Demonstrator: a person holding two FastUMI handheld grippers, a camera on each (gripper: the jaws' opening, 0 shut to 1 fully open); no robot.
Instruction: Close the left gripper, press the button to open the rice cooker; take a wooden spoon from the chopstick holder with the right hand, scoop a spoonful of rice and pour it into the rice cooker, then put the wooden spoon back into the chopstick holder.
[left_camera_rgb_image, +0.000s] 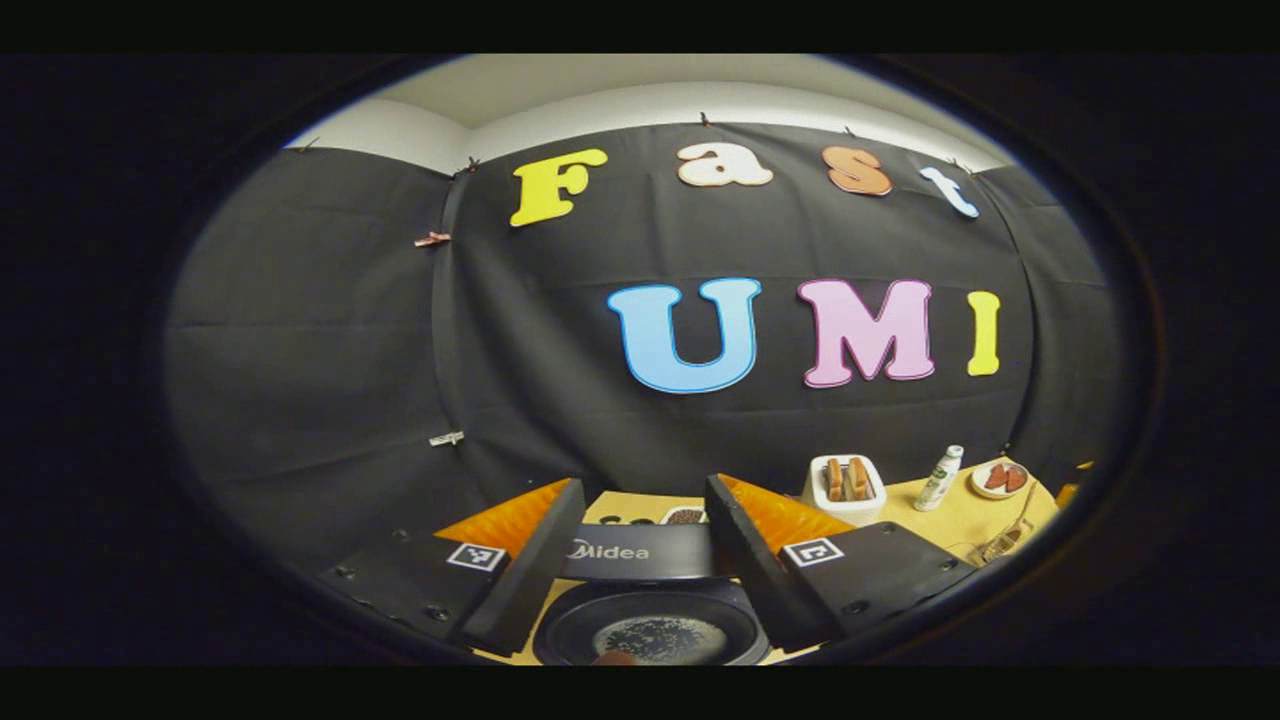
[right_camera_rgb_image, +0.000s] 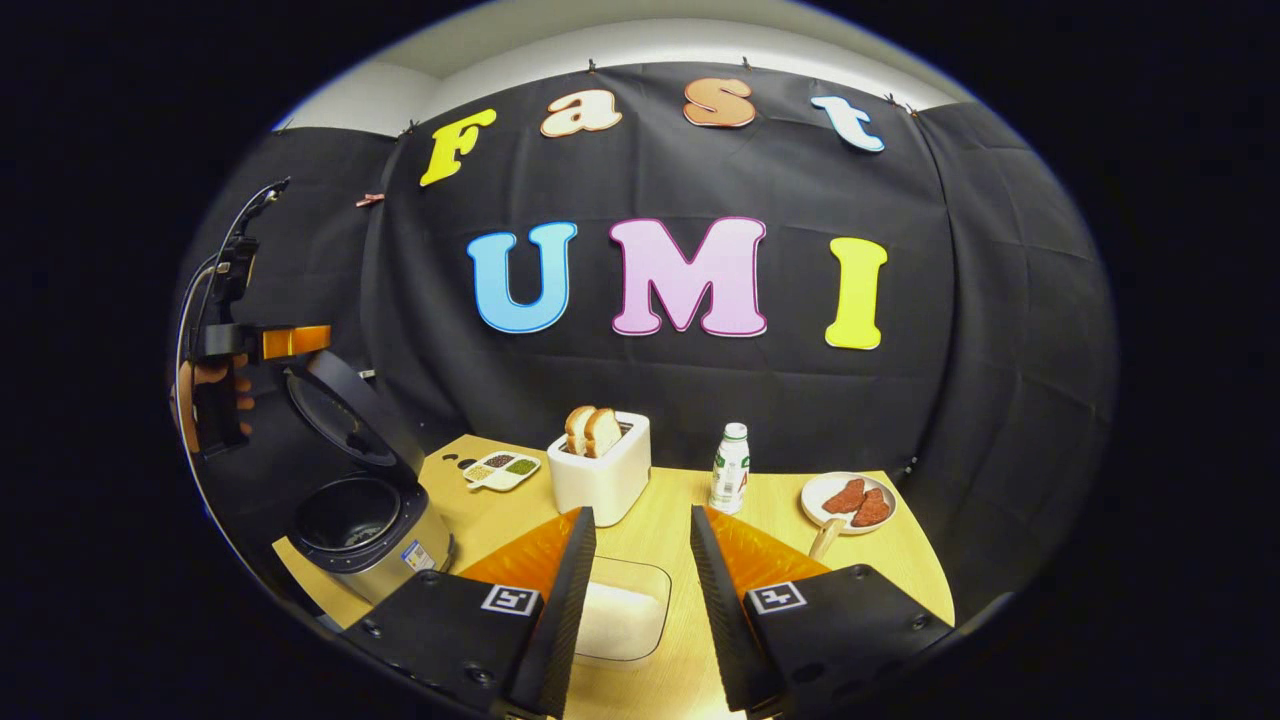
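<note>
- The left gripper (left_camera_rgb_image: 645, 560) hangs above the rice cooker (left_camera_rgb_image: 650, 620), its fingers spread with nothing between them; the open pot lies directly below and between the fingers, with a few grains at its bottom.
- The cooker's raised lid (left_camera_rgb_image: 640, 552) stands just ahead of the left gripper's fingertips.
- Farther ahead and to that gripper's right sit a white toaster (left_camera_rgb_image: 845, 490) with bread slices, a small bottle (left_camera_rgb_image: 940, 478) and a plate (left_camera_rgb_image: 1000, 480) of reddish pieces.
- The right gripper (right_camera_rgb_image: 640, 560) is also spread and empty, hovering over the wooden table (right_camera_rgb_image: 900, 570).
- A clear container of rice (right_camera_rgb_image: 620, 612) lies below, between the right gripper's fingers and nearer the left one.
- Ahead of it stand the toaster (right_camera_rgb_image: 600, 470), the bottle (right_camera_rgb_image: 730, 468) and the plate (right_camera_rgb_image: 848, 500).
- Far to the right gripper's left, the rice cooker (right_camera_rgb_image: 365, 530) stands with its lid (right_camera_rgb_image: 345, 410) tilted up; above it a hand (right_camera_rgb_image: 215, 385) holds the left gripper (right_camera_rgb_image: 290, 342).
- A small divided dish (right_camera_rgb_image: 502, 468) sits between cooker and toaster.
- I cannot make out the wooden spoon or the chopstick holder with certainty.
</note>
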